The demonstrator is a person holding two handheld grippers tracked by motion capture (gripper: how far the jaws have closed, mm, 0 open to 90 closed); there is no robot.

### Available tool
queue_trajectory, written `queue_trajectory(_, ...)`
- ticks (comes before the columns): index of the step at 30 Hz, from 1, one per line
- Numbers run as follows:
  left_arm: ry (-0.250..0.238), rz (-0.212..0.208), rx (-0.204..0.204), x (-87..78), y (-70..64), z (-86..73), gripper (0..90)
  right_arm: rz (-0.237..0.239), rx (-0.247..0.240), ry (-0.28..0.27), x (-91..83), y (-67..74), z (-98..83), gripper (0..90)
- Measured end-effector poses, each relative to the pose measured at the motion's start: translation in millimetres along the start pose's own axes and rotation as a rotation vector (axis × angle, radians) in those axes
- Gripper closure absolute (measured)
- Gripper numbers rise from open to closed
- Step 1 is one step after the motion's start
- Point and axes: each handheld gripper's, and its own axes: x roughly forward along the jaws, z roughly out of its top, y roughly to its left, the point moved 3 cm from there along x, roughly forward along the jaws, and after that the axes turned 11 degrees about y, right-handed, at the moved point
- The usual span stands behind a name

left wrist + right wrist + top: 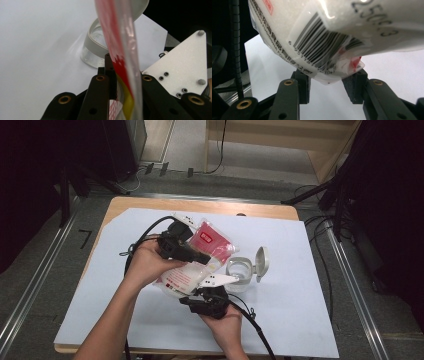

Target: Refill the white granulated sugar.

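Nearest the person, the right tongs (212, 292) are being held low at the front of the tabletop (300, 320), pointing away and up. In the right gripper view a bottom corner of the bag (332, 37), white and granular inside with a barcode on it, is hanging between the two pads; the jaws are standing part open and the pads seem to be just meeting the corner's sides, so whether it is truly being pinched cannot be told.

A little farther off, the bag (192, 265) is being kept in the air above the sheet, slanted, its long axis running from the low end over the right tongs up to the red-printed top. That top is being clamped by the left tongs (202, 256), which are closed on the bag's thin edge (125, 62).

Beyond the bag, to the right, a clear jar (239, 270) is standing on the tabletop with its hinged lid (261, 262) thrown open; it is also being seen past the bag's edge in the left gripper view (93, 47). The coming move is judged to turn on this: the jar's mouth is lying just beside and below the bag's upper end, nearer the left tongs, so any pouring would be led from that end while the bottom is being raised by the right.
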Motion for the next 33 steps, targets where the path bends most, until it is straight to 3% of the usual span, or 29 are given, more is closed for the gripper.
queue_trajectory(6, 0.004, -0.015, -0.049, -0.4, 3.5, -0.5, 86.5, 0.007, 0.011, -0.009, -1.1, -0.5, -1.3, 61.4)
queue_trajectory(8, 0.0, -0.073, -0.122, -0.4, 3.6, 0.0, 88.1, 0.002, 0.011, -0.008, -0.3, -0.5, -1.6, 61.0)
queue_trajectory(17, 0.009, -0.191, -0.214, 0.3, -1.1, 2.2, 90.0, -0.038, -0.014, -0.034, 3.3, -0.8, -1.1, 55.5)
queue_trajectory(20, -0.006, -0.24, -0.25, 0.8, -1.1, 2.7, 90.0, -0.069, -0.019, -0.066, 4.2, -1.5, -0.1, 50.3)
queue_trajectory(22, -0.015, -0.259, -0.266, 3.2, 0.2, 3.3, 90.0, -0.121, -0.04, -0.08, 4.7, 0.3, 1.0, 48.0)
queue_trajectory(25, -0.009, -0.226, -0.28, 9.5, 0.5, 4.8, 90.0, -0.2, -0.074, -0.055, 7.1, 4.2, 1.3, 48.7)
queue_trajectory(27, -0.004, -0.227, -0.266, 12.6, -1.1, 6.4, 89.6, -0.217, -0.074, -0.038, 7.8, 7.2, 0.9, 50.6)
queue_trajectory(30, -0.004, -0.13, -0.197, 12.3, -6.0, 9.7, 86.9, -0.148, -0.042, -0.029, 7.3, 9.5, -0.5, 55.9)
queue_trajectory(33, -0.01, -0.121, -0.17, 10.2, -8.7, 11.2, 80.6, -0.087, -0.027, -0.032, 5.8, 14.7, -0.1, 58.2)
